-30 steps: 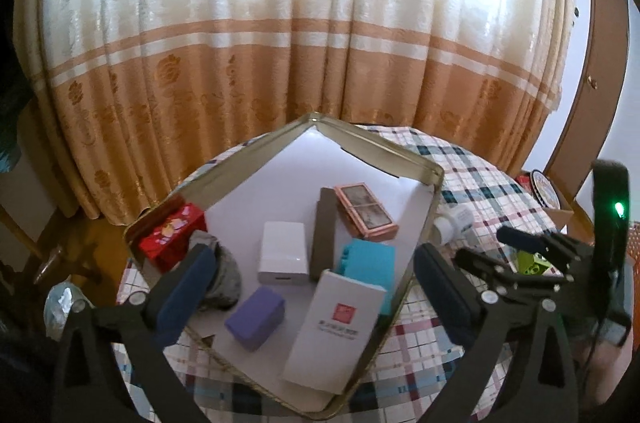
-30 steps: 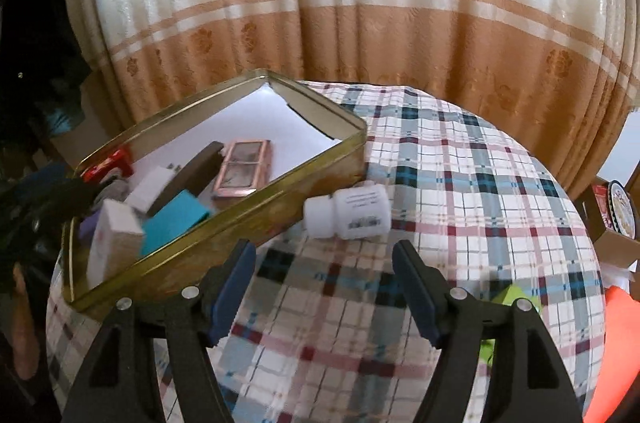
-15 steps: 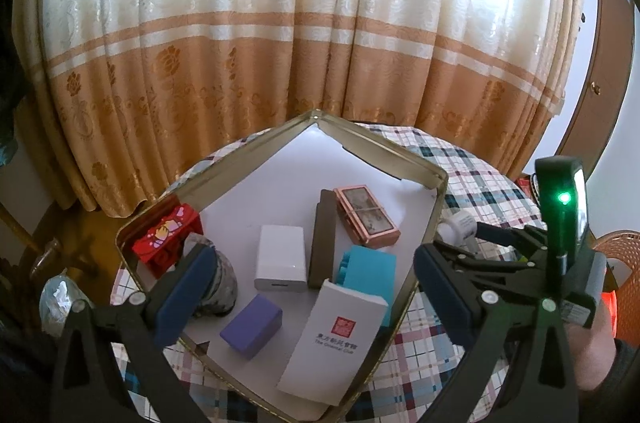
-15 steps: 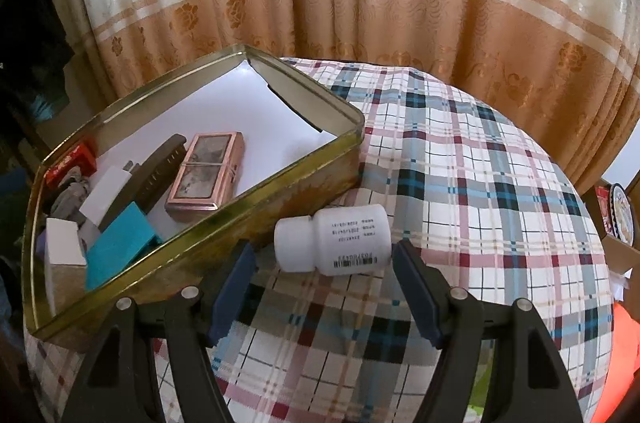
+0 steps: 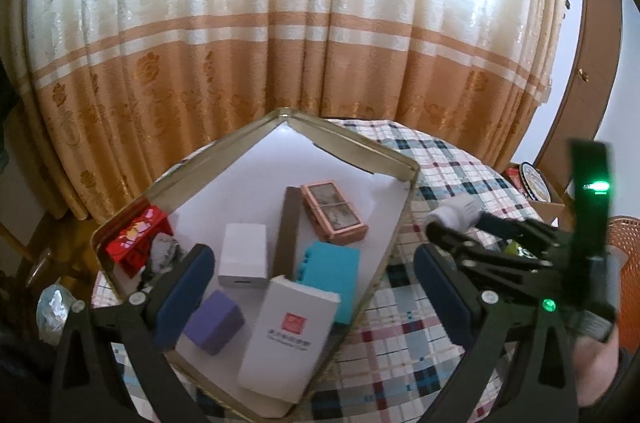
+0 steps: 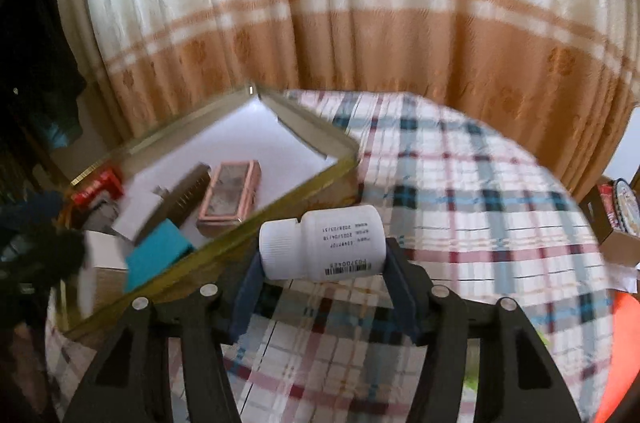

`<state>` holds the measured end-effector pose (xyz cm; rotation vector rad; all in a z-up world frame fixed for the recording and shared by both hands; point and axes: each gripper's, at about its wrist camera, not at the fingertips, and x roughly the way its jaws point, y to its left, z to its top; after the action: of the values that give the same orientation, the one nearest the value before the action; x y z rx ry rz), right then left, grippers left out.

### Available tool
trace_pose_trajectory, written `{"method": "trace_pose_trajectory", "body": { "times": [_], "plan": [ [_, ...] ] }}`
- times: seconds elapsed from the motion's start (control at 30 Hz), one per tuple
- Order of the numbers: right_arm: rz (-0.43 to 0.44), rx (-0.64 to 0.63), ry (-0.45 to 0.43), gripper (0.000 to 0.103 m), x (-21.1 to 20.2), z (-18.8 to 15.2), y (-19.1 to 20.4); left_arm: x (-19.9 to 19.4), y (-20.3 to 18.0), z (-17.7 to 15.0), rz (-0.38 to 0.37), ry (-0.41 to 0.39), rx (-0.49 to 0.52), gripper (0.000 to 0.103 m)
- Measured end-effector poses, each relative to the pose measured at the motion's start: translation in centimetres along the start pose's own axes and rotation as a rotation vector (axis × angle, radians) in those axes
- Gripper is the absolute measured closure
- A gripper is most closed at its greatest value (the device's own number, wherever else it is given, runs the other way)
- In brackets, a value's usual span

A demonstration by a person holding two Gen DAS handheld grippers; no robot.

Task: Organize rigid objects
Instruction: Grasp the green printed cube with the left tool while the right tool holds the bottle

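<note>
Left wrist view. Landmark: the shallow gold-rimmed metal tin with a white lining, sitting on the round table under a plaid tablecloth. The left gripper hangs over the near end of the tin, jaws spread wide, nothing between them. Inside the tin: a red printed box in the left corner, a grey crumpled object just beside it, a white rectangular box mid-tin, a small purple block at the near left, a dark brown comb-like bar along the centre, a rose-gold framed compact case just right of the bar, a teal block nearer the camera, and a tall white carton with a red logo at the near edge, overlapping the teal block. Outside the tin's right wall, the white plastic pill bottle lies on the cloth with the right gripper around it. Orange-and-cream curtain behind the table.

Right wrist view. The white plastic pill bottle lies on its side, cap toward the tin, just outside the tin's right wall. The right gripper has its blue pads closed in on the bottle's two ends; contact appears made on both, though blur limits certainty. The compact case, brown bar and teal block show inside the tin.
</note>
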<state>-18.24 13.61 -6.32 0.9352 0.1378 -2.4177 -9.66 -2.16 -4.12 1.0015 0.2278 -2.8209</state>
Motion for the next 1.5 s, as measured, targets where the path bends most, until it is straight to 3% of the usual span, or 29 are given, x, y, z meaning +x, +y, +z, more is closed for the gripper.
{"method": "trace_pose_trajectory", "body": {
  "times": [0.2, 0.37, 0.8, 1.1, 1.2, 1.4, 1.47, 1.5],
  "plan": [
    [-0.068, 0.049, -0.091, 0.043, -5.4, -1.4, -2.6, 0.2, -3.4, -0.1, -0.045, -0.003, 0.046, 0.002],
    [-0.146, 0.108, -0.117, 0.043, -8.1, -2.9, -6.2, 0.8, -7.5, -0.6, -0.103, 0.006, 0.106, 0.002],
    [-0.233, 0.277, -0.131, 0.043, -10.0, -6.4, -13.1, 4.2, -15.7, -2.1, -0.239, 0.067, 0.223, 0.002],
    [-0.263, 0.342, -0.164, 0.043, -11.2, -7.2, -15.5, 6.5, -19.0, -2.4, -0.277, 0.115, 0.255, 0.002],
    [-0.264, 0.352, -0.166, 0.043, -11.2, -7.5, -15.8, 7.3, -19.7, -2.5, -0.278, 0.138, 0.265, 0.008],
    [-0.259, 0.361, -0.168, 0.043, -11.1, -7.7, -15.9, 9.4, -20.6, -3.0, -0.294, 0.214, 0.270, 0.031],
    [-0.255, 0.362, -0.169, 0.043, -11.0, -7.7, -15.9, 9.8, -20.7, -3.3, -0.301, 0.233, 0.278, 0.056],
    [-0.253, 0.362, -0.170, 0.043, -11.0, -7.8, -15.9, 9.9, -20.7, -3.5, -0.307, 0.239, 0.282, 0.061]
  ]
}}
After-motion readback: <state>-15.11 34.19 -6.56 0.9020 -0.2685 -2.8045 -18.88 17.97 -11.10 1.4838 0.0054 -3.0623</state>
